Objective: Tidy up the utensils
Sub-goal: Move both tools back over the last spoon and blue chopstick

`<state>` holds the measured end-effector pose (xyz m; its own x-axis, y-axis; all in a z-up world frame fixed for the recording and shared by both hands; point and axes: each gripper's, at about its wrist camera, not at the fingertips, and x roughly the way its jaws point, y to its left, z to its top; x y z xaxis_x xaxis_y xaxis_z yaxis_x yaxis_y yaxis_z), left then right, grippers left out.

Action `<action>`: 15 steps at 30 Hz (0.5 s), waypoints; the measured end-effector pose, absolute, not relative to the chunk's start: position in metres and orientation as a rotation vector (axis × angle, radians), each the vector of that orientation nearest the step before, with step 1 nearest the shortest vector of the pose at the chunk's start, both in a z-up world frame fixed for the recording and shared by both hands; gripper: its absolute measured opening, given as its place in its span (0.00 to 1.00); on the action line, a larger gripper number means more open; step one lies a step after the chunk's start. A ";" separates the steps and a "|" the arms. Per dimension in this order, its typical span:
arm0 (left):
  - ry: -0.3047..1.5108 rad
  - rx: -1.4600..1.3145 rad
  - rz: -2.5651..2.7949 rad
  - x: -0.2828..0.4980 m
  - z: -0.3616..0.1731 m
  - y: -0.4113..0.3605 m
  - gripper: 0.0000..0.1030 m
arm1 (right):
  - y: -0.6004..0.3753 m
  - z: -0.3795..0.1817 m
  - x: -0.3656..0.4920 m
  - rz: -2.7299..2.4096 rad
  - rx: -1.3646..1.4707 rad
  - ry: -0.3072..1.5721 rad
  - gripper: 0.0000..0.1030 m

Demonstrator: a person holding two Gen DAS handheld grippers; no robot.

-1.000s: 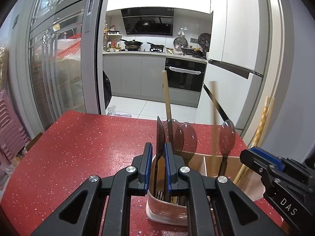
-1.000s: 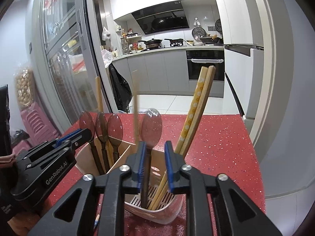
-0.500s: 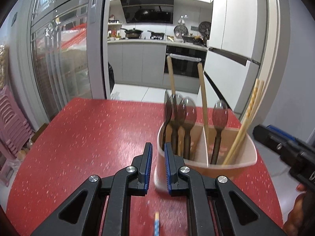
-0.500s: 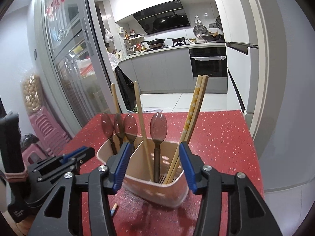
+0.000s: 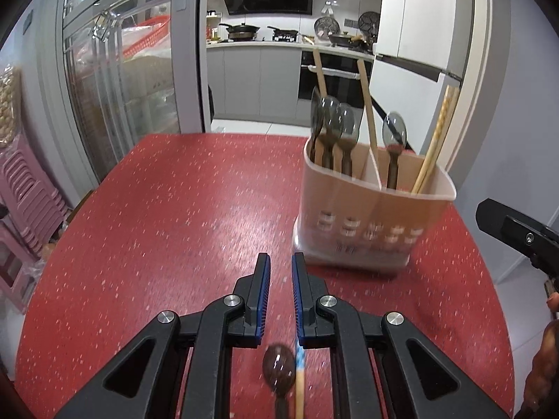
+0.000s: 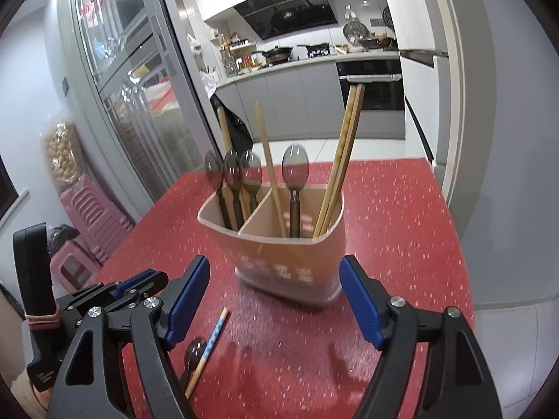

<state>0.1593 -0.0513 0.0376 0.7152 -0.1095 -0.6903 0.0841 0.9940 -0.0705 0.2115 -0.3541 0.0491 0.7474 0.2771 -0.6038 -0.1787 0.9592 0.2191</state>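
Note:
A beige two-compartment utensil holder [image 5: 377, 216] [image 6: 279, 255] stands on the red table [image 5: 174, 209]. Its left compartment holds three dark spoons [image 6: 232, 174] and a wooden stick. Its right compartment holds one dark spoon [image 6: 295, 167], a chopstick [image 6: 269, 160] and a patterned chopstick pair [image 6: 344, 153]. A loose dark spoon [image 5: 277, 375] [image 6: 195, 349] and a blue-tipped chopstick [image 5: 299, 377] [image 6: 209, 342] lie on the table at the near edge. My left gripper [image 5: 280, 265] is nearly shut and empty, above them. My right gripper [image 6: 274, 276] is wide open and empty, in front of the holder.
The table ends at a wall and doorway on the right [image 6: 489, 209]. A glass cabinet [image 5: 115, 87] and pink stacked stools [image 5: 21, 192] stand left of the table. The kitchen counter [image 5: 265, 43] lies beyond the far edge.
Both grippers have drawn back from the holder. The left let go of its spoon in the left compartment. The right opened, leaving a chopstick in the right compartment.

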 end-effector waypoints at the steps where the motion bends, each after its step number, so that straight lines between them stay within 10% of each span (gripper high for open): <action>1: 0.774 -0.035 -0.105 0.155 0.036 -0.050 0.36 | -0.353 0.046 0.209 0.251 0.153 0.695 0.78; 15: 0.850 -0.039 -0.082 0.113 0.004 -0.029 0.37 | -0.343 -0.001 0.183 0.255 0.171 0.874 0.83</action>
<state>0.1130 -0.0286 0.0044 0.6567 -0.0881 -0.7490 0.0570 0.9961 -0.0672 0.1832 -0.3428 -0.0012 0.6141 0.2894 -0.7343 -0.1500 0.9562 0.2514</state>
